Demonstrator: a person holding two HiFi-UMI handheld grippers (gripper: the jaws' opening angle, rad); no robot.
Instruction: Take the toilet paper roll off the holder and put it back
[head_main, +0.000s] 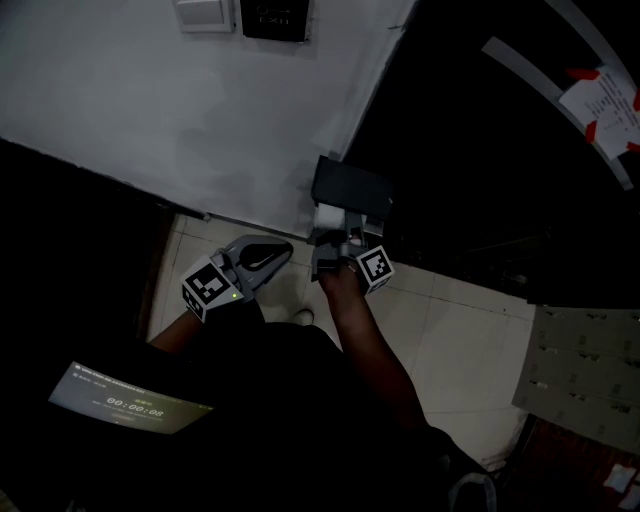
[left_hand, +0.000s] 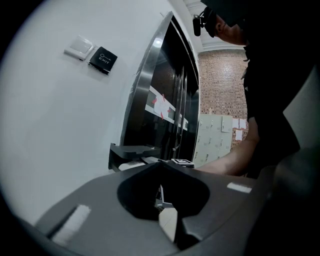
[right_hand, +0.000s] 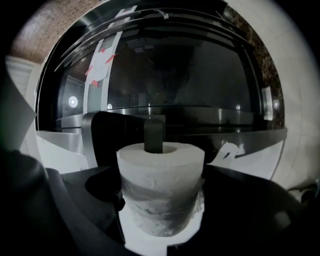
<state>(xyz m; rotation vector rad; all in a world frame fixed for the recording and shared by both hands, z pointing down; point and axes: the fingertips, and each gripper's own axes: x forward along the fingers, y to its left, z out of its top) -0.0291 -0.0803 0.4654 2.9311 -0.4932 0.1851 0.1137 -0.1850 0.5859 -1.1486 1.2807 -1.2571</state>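
Right gripper (right_hand: 162, 197) fingers clamp the toilet paper roll (right_hand: 161, 167) on its holder (right_hand: 153, 134); left gripper (left_hand: 161, 167) fingers meet, empty.

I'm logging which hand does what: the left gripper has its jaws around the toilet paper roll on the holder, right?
No, it is the right gripper that has its jaws around the toilet paper roll on the holder; the right gripper view shows it. The left gripper is shut on nothing.

right tool (head_main: 332, 240) at toilet roll (head_main: 327, 216), black holder (head_main: 350, 187); left tool (head_main: 275, 253) near
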